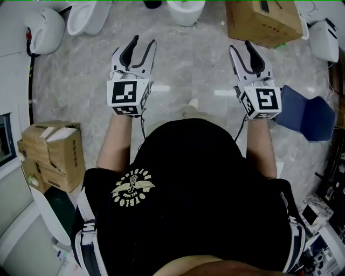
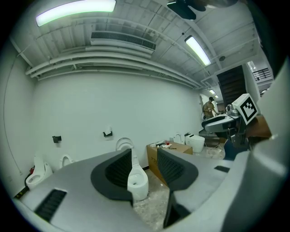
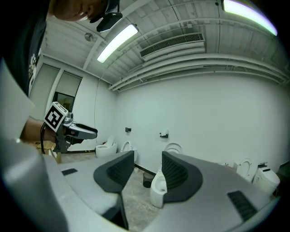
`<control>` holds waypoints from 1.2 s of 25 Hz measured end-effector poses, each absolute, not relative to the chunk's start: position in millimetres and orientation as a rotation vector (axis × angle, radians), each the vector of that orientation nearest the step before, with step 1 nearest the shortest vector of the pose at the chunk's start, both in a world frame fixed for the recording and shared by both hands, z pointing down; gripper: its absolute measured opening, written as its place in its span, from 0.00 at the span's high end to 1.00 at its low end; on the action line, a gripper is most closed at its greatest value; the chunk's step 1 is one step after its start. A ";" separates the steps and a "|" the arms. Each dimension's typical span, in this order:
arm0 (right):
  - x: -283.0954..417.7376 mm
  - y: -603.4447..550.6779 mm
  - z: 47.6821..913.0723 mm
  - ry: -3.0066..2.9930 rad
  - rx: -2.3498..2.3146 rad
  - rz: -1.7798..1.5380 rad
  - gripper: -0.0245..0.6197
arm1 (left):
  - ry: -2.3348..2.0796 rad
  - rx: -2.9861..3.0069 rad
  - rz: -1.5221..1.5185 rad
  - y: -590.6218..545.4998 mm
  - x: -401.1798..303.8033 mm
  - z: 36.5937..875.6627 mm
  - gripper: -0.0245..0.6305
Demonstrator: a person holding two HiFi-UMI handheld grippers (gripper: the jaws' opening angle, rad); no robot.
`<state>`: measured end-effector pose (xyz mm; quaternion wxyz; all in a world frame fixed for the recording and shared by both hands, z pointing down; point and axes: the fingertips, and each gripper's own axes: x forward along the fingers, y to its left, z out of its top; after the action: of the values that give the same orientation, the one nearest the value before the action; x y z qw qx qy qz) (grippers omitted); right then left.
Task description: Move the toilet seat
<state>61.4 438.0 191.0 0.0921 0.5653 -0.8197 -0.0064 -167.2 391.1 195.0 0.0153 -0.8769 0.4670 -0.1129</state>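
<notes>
A white toilet (image 2: 137, 182) stands by the far wall with its seat and lid (image 2: 123, 144) raised; it is far off, seen through the gap of my left gripper (image 2: 144, 156). In the right gripper view the same toilet (image 3: 157, 188) and its raised seat (image 3: 172, 148) show past my right gripper (image 3: 147, 158). From the head view the toilet (image 1: 186, 11) is at the top edge, ahead of both hands. The left gripper (image 1: 141, 48) and right gripper (image 1: 241, 49) are held out side by side, both open, with nothing between the jaws.
A cardboard box (image 1: 264, 21) sits right of the toilet, and more toilets (image 1: 89, 16) line the wall at left. Stacked boxes (image 1: 51, 153) stand at my left, a blue seat (image 1: 307, 113) at my right. A black bin (image 3: 147, 179) is near the toilet.
</notes>
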 end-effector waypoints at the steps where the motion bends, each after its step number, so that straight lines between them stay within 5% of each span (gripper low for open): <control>1: 66.4 430.9 191.1 -2.439 1.676 -0.021 0.68 | 1.457 -2.724 -0.349 384.0 -162.0 193.9 0.70; 12: 127.7 369.7 200.0 -2.467 1.665 0.004 0.68 | 1.480 -2.693 -0.340 328.5 -100.8 190.0 0.70; 30: 135.6 339.0 200.3 -2.494 1.620 -0.001 0.68 | 1.528 -2.661 -0.350 308.4 -100.0 191.4 0.70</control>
<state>135.6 339.0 200.3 0.0836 0.5427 -0.8358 -0.0002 -100.0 308.4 191.4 0.0265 -0.8614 0.4944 -0.1134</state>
